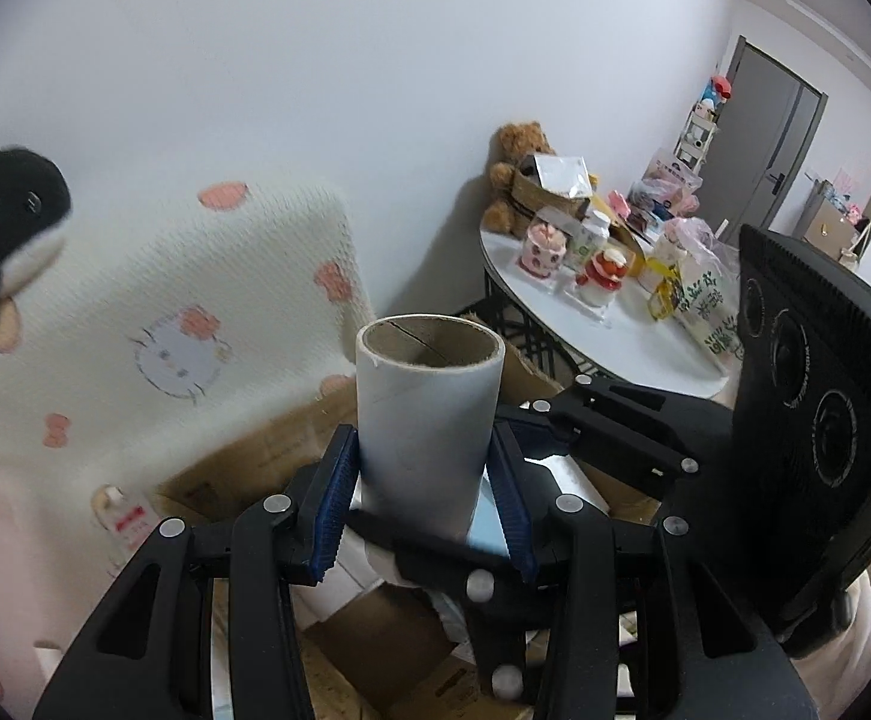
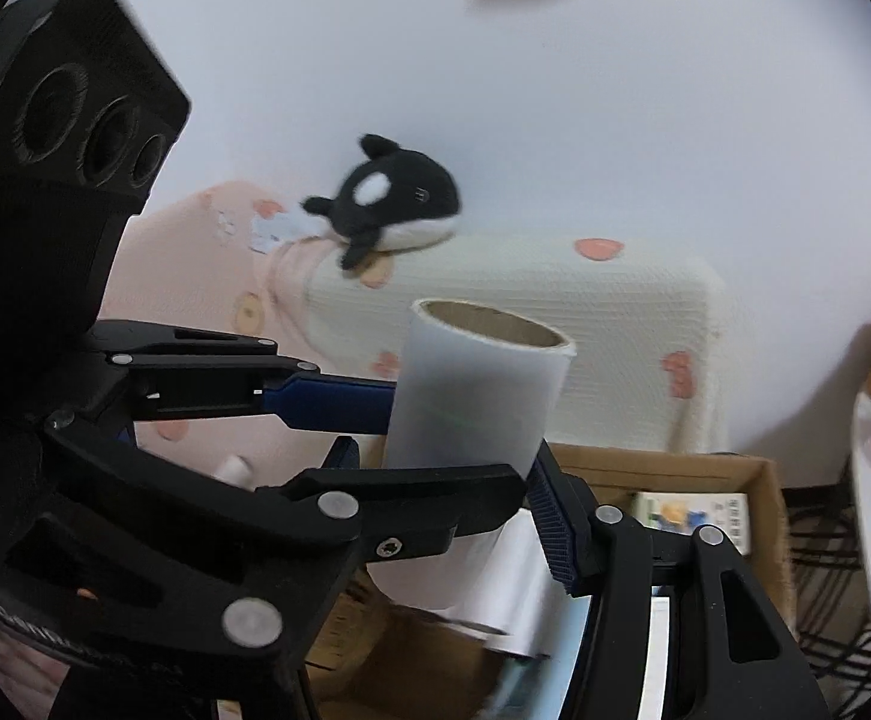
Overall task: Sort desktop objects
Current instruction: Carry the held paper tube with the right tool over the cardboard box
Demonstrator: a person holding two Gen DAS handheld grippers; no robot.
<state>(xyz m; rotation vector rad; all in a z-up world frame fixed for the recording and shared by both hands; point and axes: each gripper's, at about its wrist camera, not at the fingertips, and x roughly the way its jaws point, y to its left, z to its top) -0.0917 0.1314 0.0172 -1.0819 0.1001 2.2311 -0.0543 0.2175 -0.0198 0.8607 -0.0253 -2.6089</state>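
A white roll with a brown cardboard core (image 1: 426,414) stands upright, held in the air over an open cardboard box (image 1: 243,468). My left gripper (image 1: 426,504) is shut on the roll, its blue pads pressing the lower sides. The roll also shows in the right wrist view (image 2: 474,396). My right gripper (image 2: 453,480) is around the same roll, its right pad (image 2: 549,522) close to the roll's lower edge; the left pad is hidden behind the left gripper's arm (image 2: 327,399), so contact is unclear. The box (image 2: 759,492) lies below.
A white Hello Kitty blanket (image 1: 153,324) covers furniture behind the box, with a black-and-white orca plush (image 2: 390,195) on it. A round white table (image 1: 603,324) at right carries several toys, jars and bags, and a brown teddy bear (image 1: 516,171). Papers and small boxes (image 2: 693,513) lie in the cardboard box.
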